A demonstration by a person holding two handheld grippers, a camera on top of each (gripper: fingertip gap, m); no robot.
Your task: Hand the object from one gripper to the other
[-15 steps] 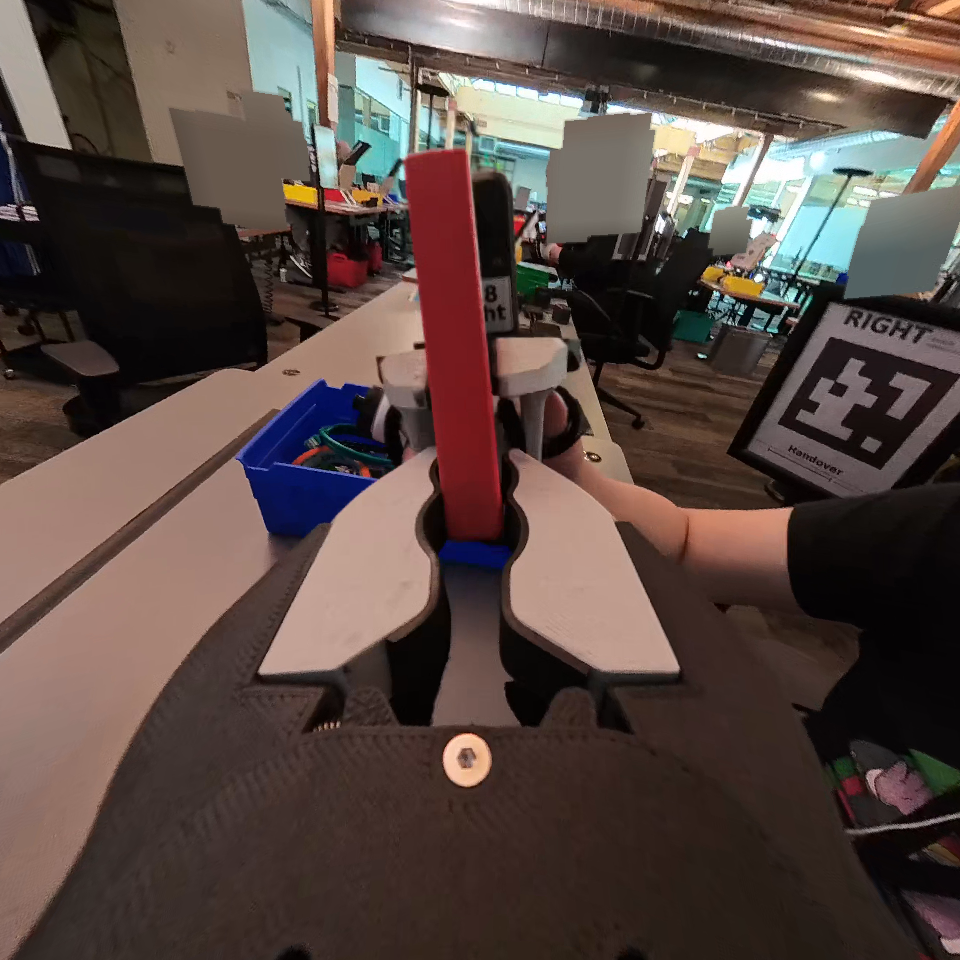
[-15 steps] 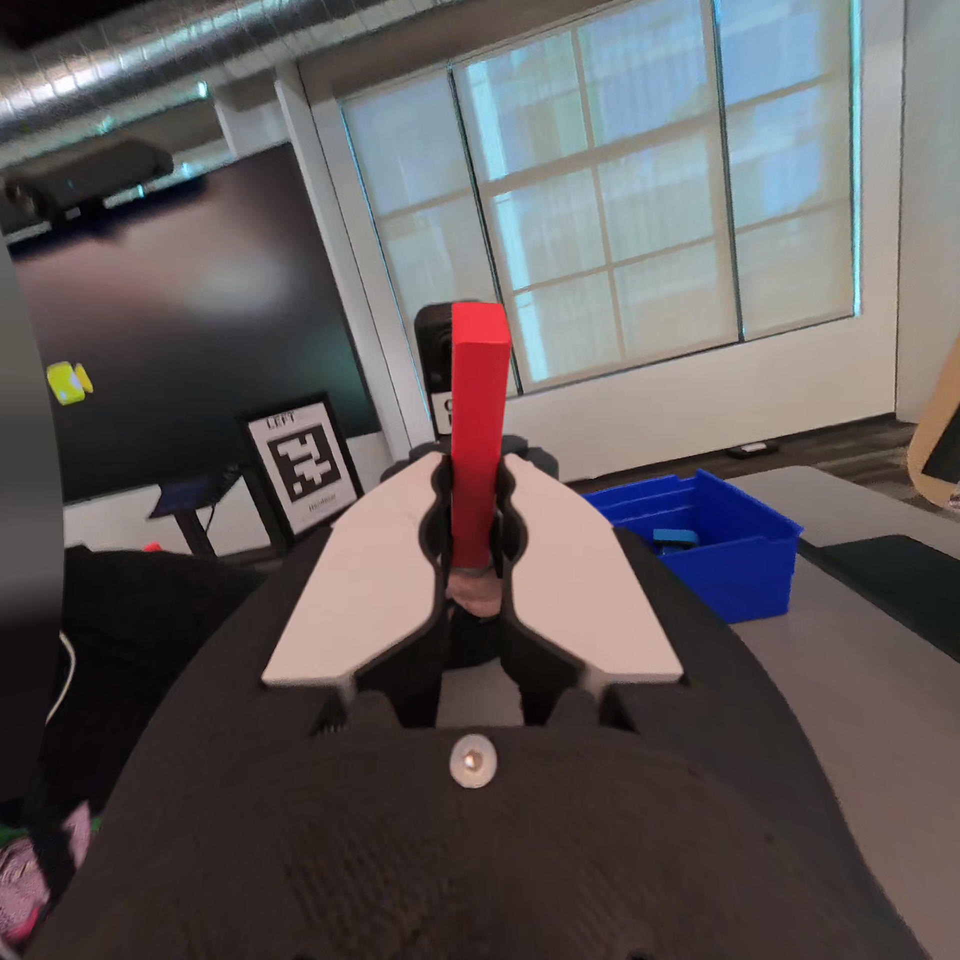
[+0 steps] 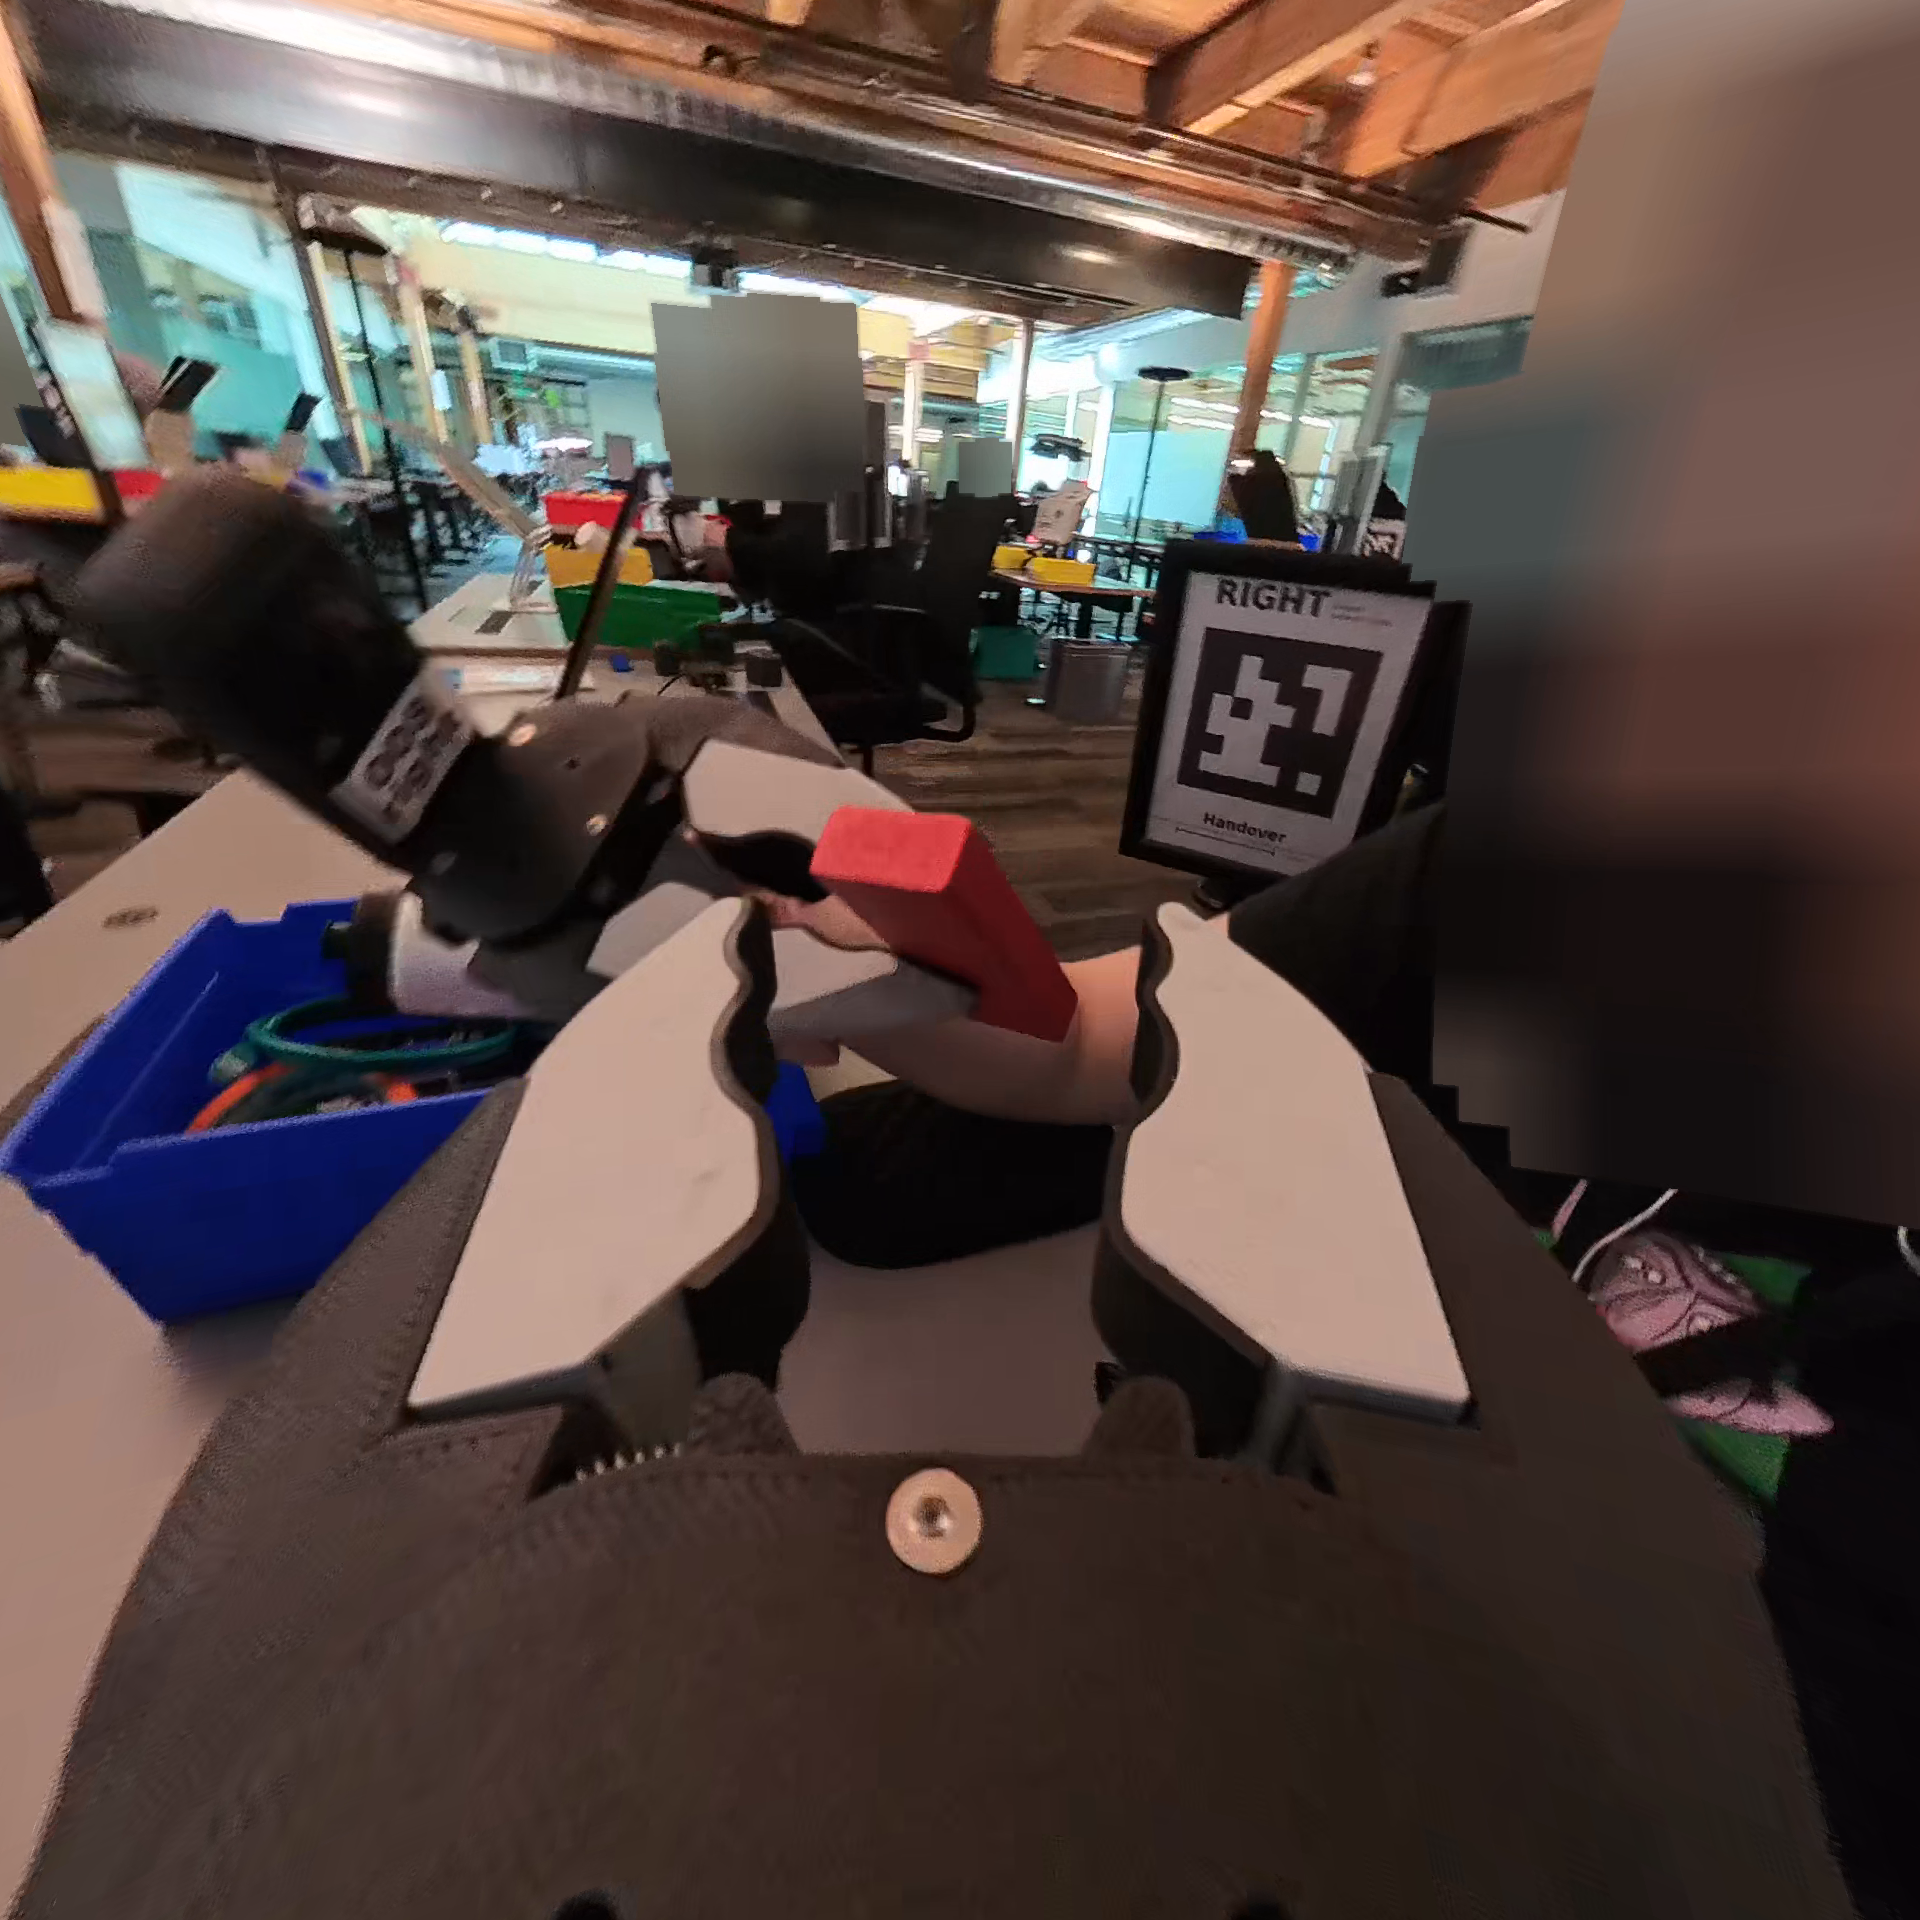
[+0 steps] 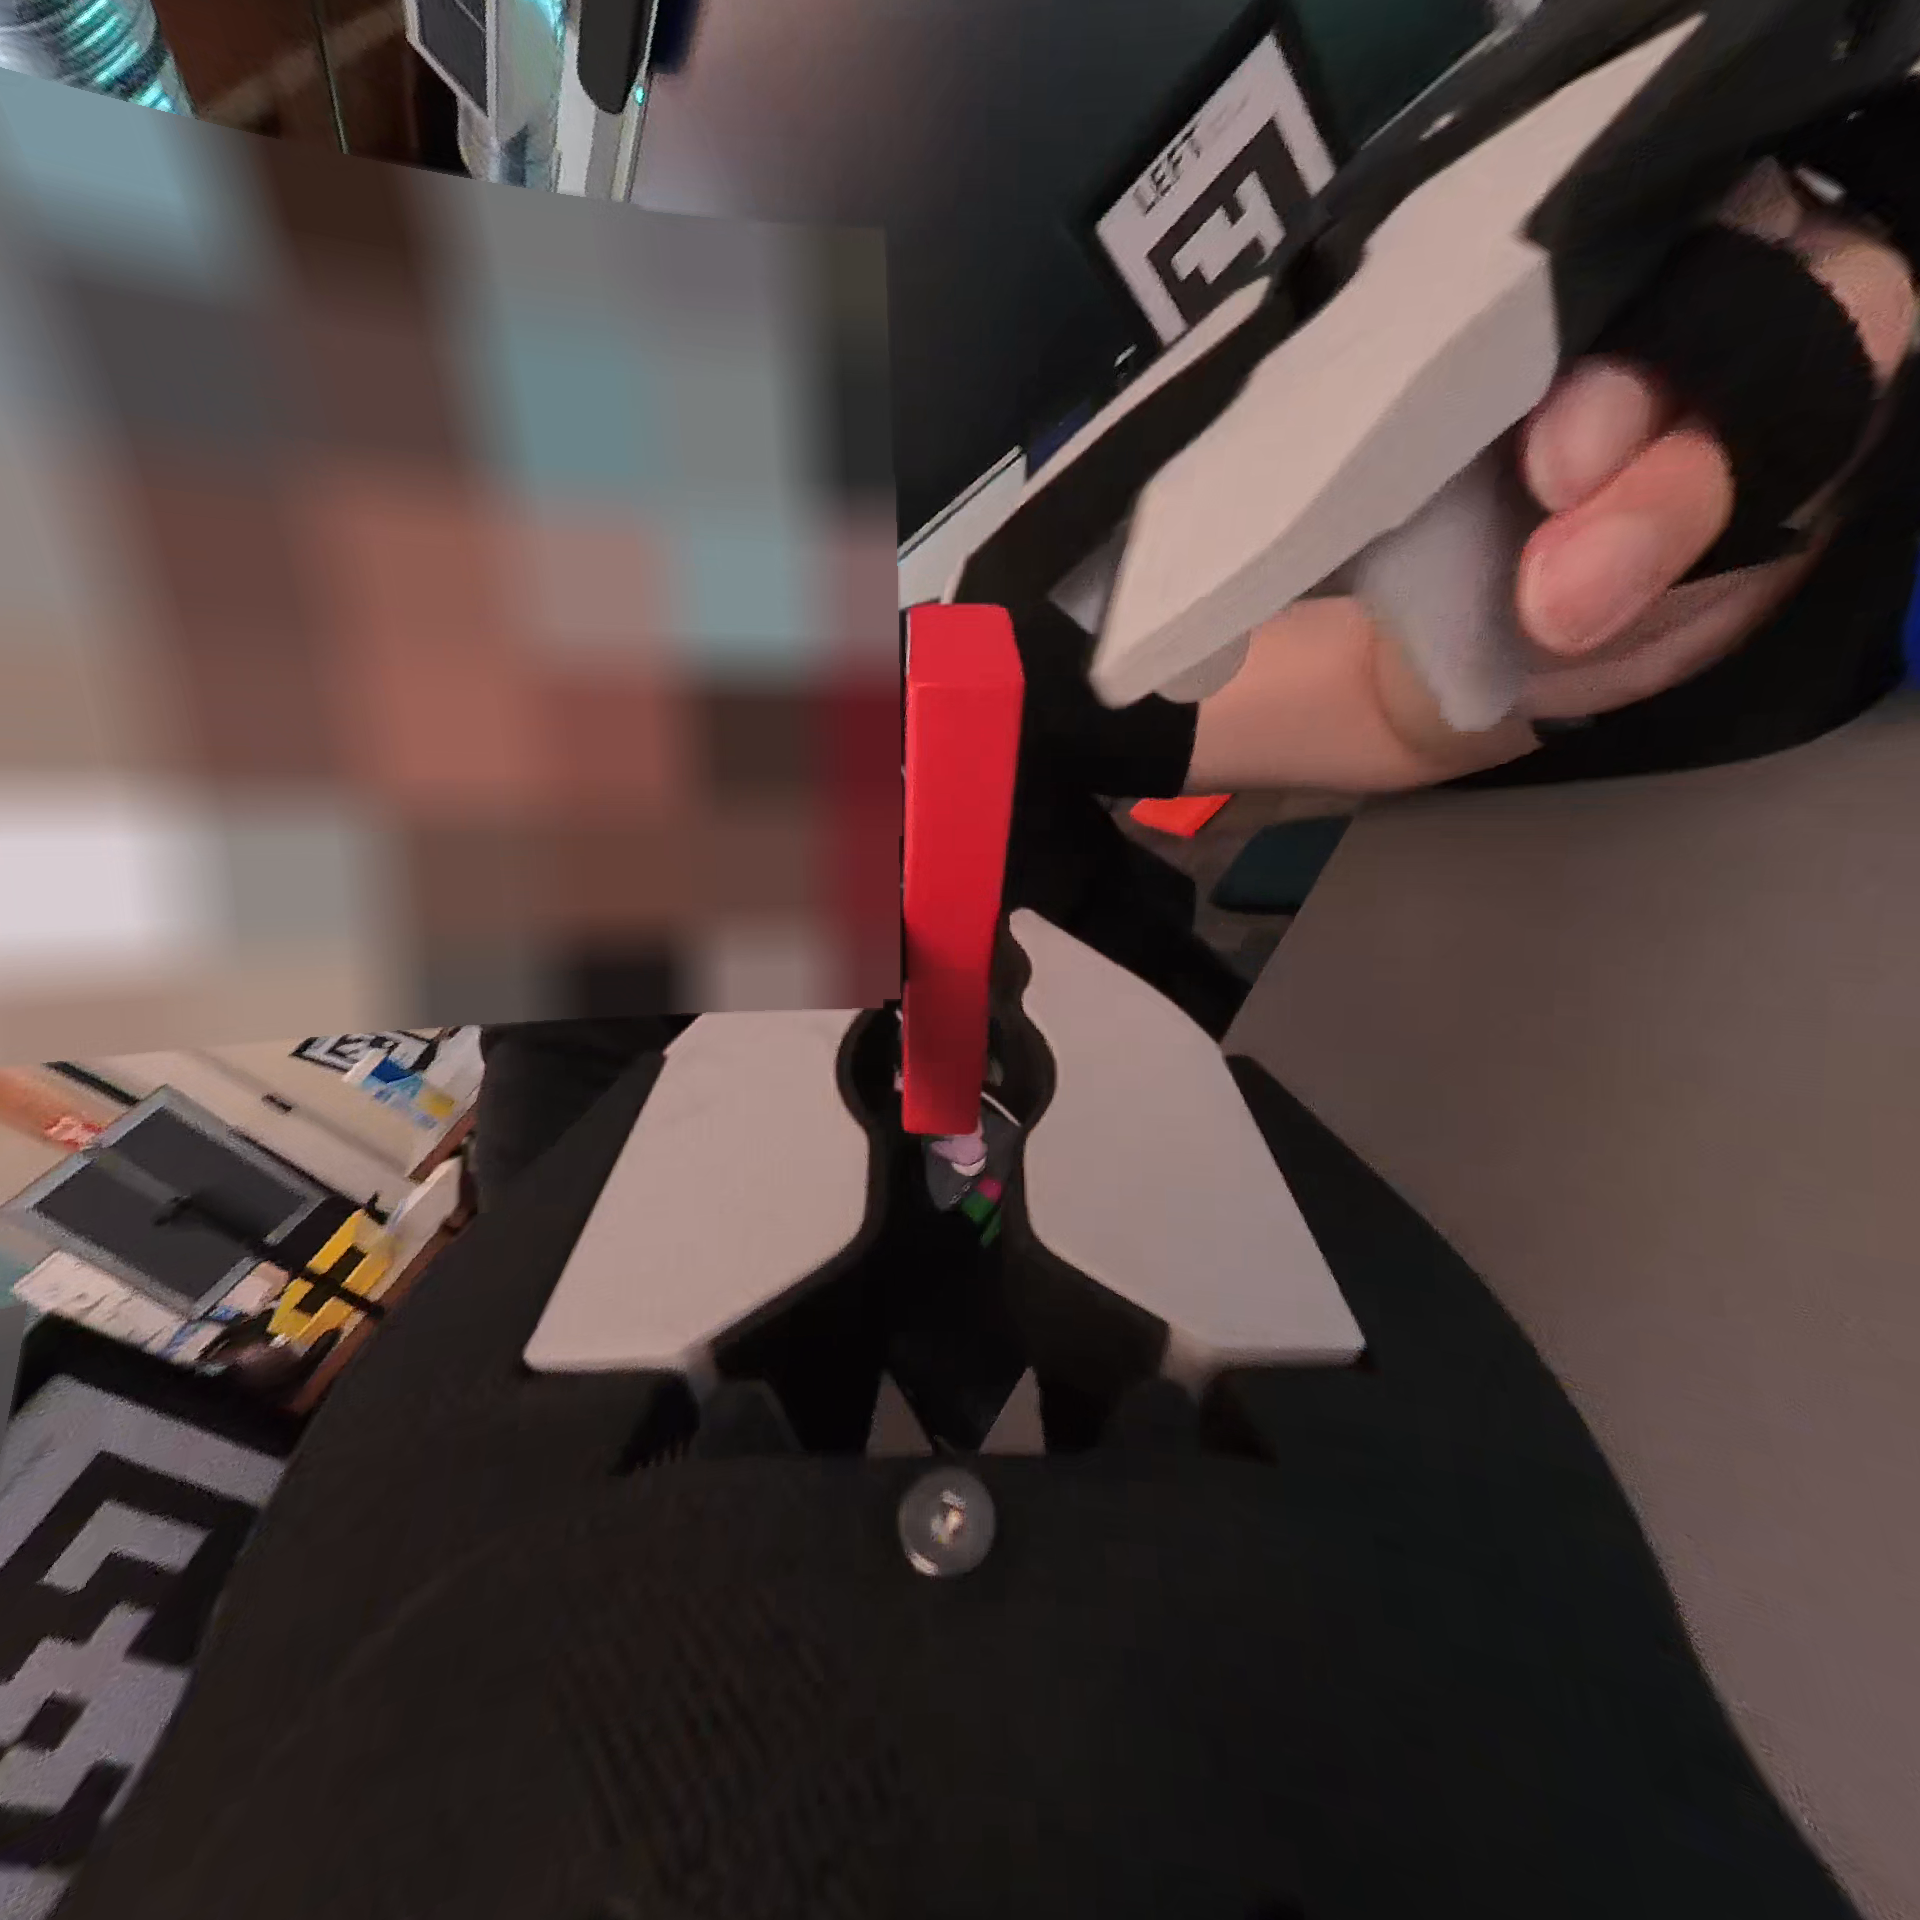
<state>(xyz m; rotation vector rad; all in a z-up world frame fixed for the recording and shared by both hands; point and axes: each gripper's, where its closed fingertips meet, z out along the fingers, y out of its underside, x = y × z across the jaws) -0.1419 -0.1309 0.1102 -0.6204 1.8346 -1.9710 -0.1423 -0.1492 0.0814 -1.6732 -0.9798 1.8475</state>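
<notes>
A long red block stands upright between the fingers of my right gripper, which is shut on its lower end. In the left wrist view my left gripper is open and empty. Just beyond its tips, the right gripper holds the red block tilted, with one end pointing toward me. In the right wrist view the left gripper's fingers show at the upper right, held by a gloved hand, apart from the block.
A blue bin with coiled cables sits on the grey table to the left. A framed black-and-white marker sign stands at the right. A person's arm and dark sleeve lie behind the grippers.
My left gripper has opened and let go of the red block. The right gripper keeps hold of it and has swung away and tilted, so both views have turned.
</notes>
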